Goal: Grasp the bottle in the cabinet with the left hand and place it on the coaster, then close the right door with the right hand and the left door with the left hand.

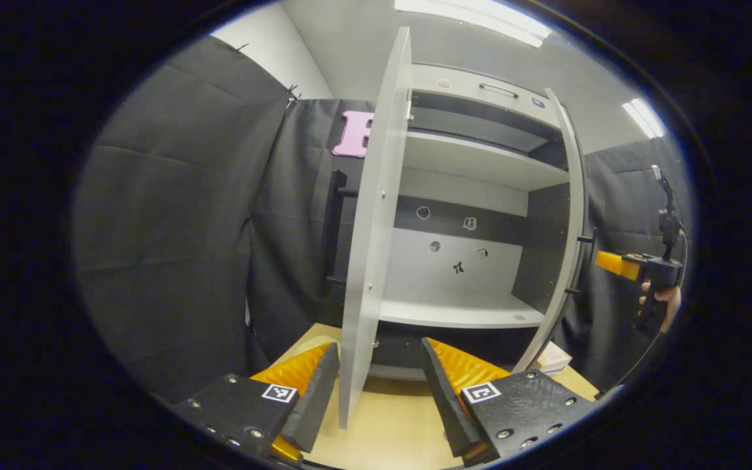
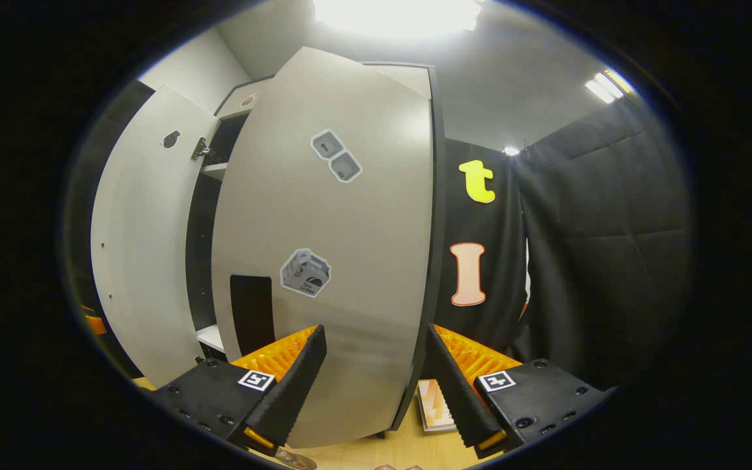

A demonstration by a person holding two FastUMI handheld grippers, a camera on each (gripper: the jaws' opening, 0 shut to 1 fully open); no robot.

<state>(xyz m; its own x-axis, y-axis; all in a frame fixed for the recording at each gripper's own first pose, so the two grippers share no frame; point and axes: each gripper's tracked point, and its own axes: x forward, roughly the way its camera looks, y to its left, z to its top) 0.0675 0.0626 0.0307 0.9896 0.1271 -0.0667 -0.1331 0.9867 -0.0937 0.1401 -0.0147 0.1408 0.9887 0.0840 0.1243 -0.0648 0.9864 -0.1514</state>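
Note:
The grey cabinet (image 1: 467, 170) stands on a wooden table (image 1: 389, 431) with both doors swung out. The left door (image 1: 376, 228) faces me edge-on, a black handle (image 1: 337, 228) on its outer side. My left gripper (image 1: 379, 346) is open, one finger on each side of that door's lower edge, not pressing it. The right door (image 1: 565, 228) hangs open. My right gripper (image 1: 617, 264), held by a hand (image 1: 663, 300), hovers just outside it. In the right gripper view the right gripper (image 2: 376, 329) is open, close to the right door's outer face (image 2: 324, 228).
Stickers dot the cabinet's back wall (image 1: 454, 254) and the right door. A small flat box (image 2: 435, 405) lies on the table by the right door's foot. Black cloth walls close in on both sides. The left door (image 2: 141, 261) shows beyond the gap.

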